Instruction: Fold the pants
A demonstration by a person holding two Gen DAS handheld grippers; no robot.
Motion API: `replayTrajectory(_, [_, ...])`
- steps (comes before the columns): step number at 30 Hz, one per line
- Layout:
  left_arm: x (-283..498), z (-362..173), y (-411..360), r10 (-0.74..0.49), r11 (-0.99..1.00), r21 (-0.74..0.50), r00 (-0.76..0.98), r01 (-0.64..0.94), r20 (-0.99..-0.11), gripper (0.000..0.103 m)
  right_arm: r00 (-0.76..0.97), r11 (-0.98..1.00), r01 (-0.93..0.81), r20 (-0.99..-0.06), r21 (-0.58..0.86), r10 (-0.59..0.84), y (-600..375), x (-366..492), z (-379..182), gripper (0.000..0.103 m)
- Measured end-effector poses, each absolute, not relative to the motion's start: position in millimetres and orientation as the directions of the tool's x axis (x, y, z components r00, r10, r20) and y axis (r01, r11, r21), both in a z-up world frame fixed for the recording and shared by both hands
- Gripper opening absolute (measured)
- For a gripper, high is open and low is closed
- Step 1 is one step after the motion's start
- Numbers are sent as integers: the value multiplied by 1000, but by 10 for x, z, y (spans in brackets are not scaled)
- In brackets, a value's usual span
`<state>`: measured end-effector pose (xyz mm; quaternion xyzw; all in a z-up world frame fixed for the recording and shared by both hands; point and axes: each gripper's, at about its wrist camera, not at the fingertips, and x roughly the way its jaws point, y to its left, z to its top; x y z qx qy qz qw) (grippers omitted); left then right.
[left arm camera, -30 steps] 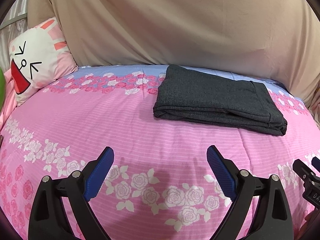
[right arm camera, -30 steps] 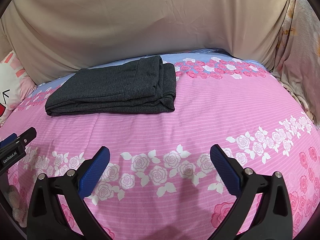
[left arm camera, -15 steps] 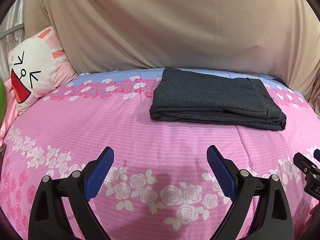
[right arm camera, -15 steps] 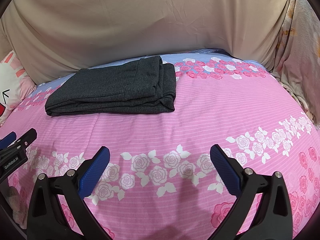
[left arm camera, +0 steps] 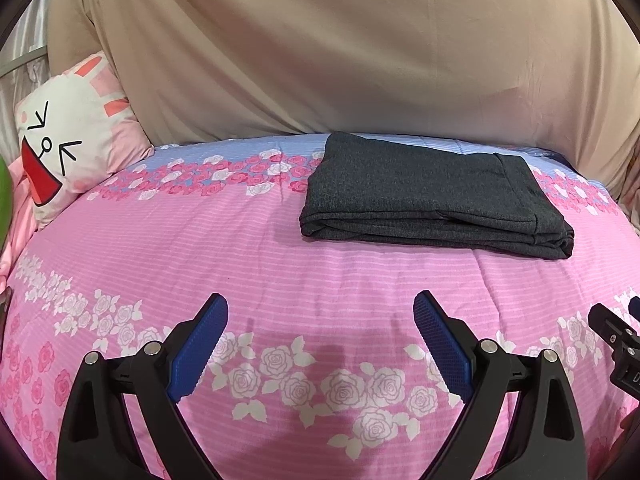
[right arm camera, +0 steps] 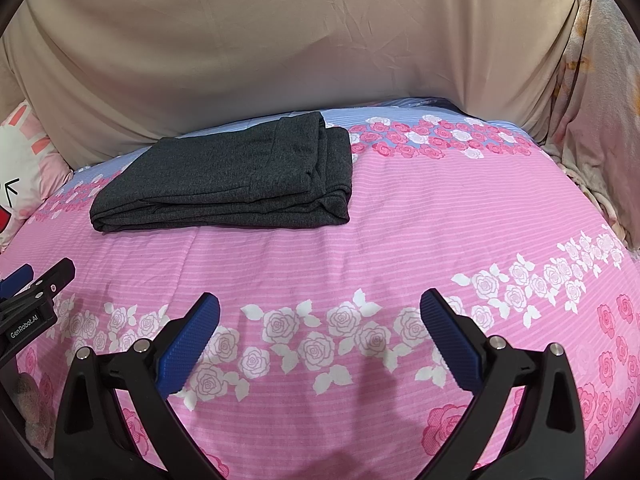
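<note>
The dark grey pants [left arm camera: 424, 196] lie folded in a flat rectangular stack on the pink floral bedspread [left arm camera: 200, 248], towards the far side of the bed. They also show in the right wrist view [right arm camera: 236, 176], left of centre. My left gripper [left arm camera: 320, 316] is open and empty, above the bedspread well short of the pants. My right gripper [right arm camera: 320, 316] is open and empty too, at a similar distance. Each gripper's edge shows in the other's view: the right one [left arm camera: 616, 336] and the left one [right arm camera: 32, 292].
A white and pink cartoon pillow [left arm camera: 68, 140] leans at the far left. A beige cloth [left arm camera: 320, 48] covers the wall behind the bed. A pale floral blanket [right arm camera: 592, 80] hangs at the far right. A green object [left arm camera: 4, 200] sits at the left edge.
The left gripper has tilted or drawn back a little, so the pants sit slightly lower and more level in its view. The right gripper has barely moved. The pants have not moved.
</note>
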<state>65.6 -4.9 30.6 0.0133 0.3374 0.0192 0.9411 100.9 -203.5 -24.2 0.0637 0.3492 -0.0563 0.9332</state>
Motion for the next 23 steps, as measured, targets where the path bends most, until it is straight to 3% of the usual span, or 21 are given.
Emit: replayTrajectory(23, [614, 302, 6, 49, 999, 38, 781, -33, -622, 91, 751, 986, 146, -658, 80, -58, -2057, 1025, -245, 98])
